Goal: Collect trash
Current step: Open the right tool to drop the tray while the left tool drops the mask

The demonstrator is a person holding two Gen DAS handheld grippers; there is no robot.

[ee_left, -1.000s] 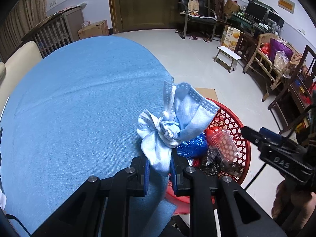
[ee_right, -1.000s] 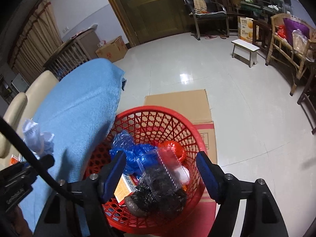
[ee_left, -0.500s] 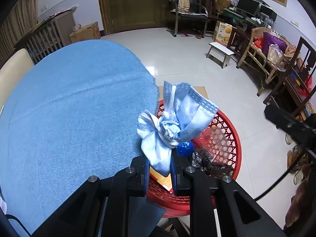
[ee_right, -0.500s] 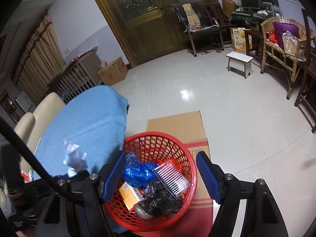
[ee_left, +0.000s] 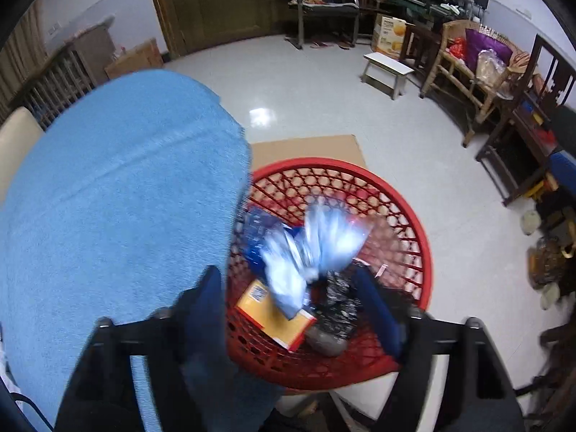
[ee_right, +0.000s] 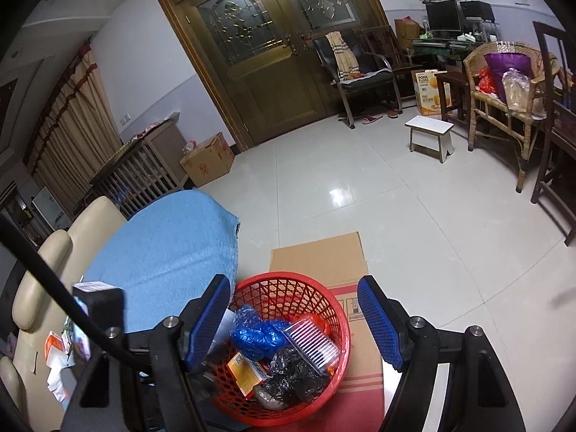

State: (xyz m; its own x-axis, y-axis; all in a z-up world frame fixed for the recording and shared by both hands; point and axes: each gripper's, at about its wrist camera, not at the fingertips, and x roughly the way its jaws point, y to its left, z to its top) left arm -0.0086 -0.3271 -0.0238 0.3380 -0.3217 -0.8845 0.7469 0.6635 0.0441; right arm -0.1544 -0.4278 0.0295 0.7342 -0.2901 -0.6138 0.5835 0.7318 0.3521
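In the left wrist view my left gripper [ee_left: 291,306] is open above the red mesh basket [ee_left: 414,216]. The crumpled light blue face mask [ee_left: 309,248] is blurred and free between the jaws, over the basket. The basket holds a blue wrapper [ee_left: 257,237], a yellow packet [ee_left: 270,316] and a black bag [ee_left: 338,302]. In the right wrist view my right gripper [ee_right: 293,324] is open and empty, high above the same basket [ee_right: 338,306].
The blue-covered table [ee_left: 118,198] borders the basket on the left. Flat cardboard [ee_right: 320,255] lies on the tiled floor under the basket. A white stool [ee_right: 430,133], wicker chair [ee_right: 504,82] and dark chairs stand at the right. Beige seats [ee_right: 54,252] stand left of the table.
My left gripper opened and let go of the face mask, which drops toward the basket. The right gripper rose and pulled back from the basket.
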